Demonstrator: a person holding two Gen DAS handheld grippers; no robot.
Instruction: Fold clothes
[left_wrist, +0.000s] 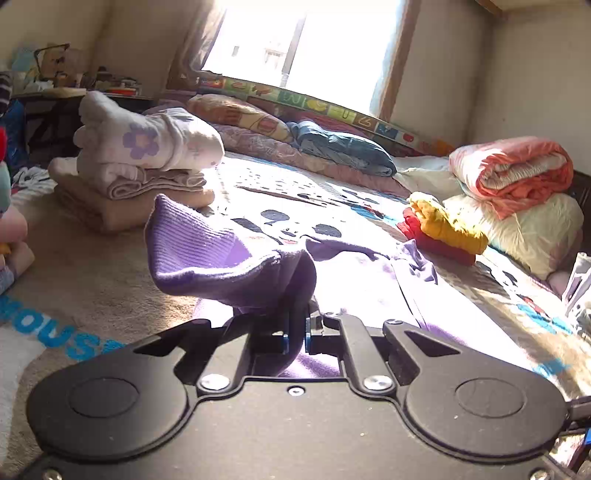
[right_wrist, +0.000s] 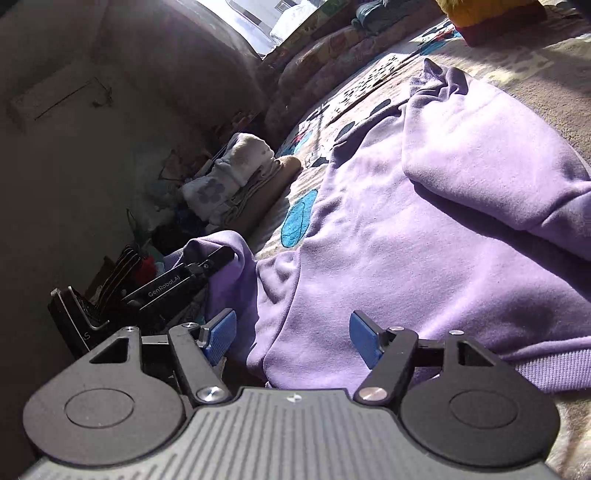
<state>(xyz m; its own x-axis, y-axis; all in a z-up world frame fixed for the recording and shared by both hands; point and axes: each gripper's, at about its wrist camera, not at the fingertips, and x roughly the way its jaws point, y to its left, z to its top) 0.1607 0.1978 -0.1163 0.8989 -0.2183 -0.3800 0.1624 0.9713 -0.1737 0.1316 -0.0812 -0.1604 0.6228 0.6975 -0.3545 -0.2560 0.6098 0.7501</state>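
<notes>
Sleeve fold on the bed

Lilac fleece sweatshirt lies spread on the patterned bed cover. Left claw is clenched on its ribbed purple cuff; right claw hovers released over the hem. Carry the cuff low across the body, keeping the sleeve taut and flat.

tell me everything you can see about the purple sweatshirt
The purple sweatshirt is a soft, fleece-like lilac garment spread mostly flat on the patterned bed cover, with ribbed trim at cuff and hem. One sleeve is folded across its body. The left gripper is shut on the other sleeve, lifting its ribbed cuff off the bed. The right gripper hovers open over the near edge, not gripping it.
</notes>
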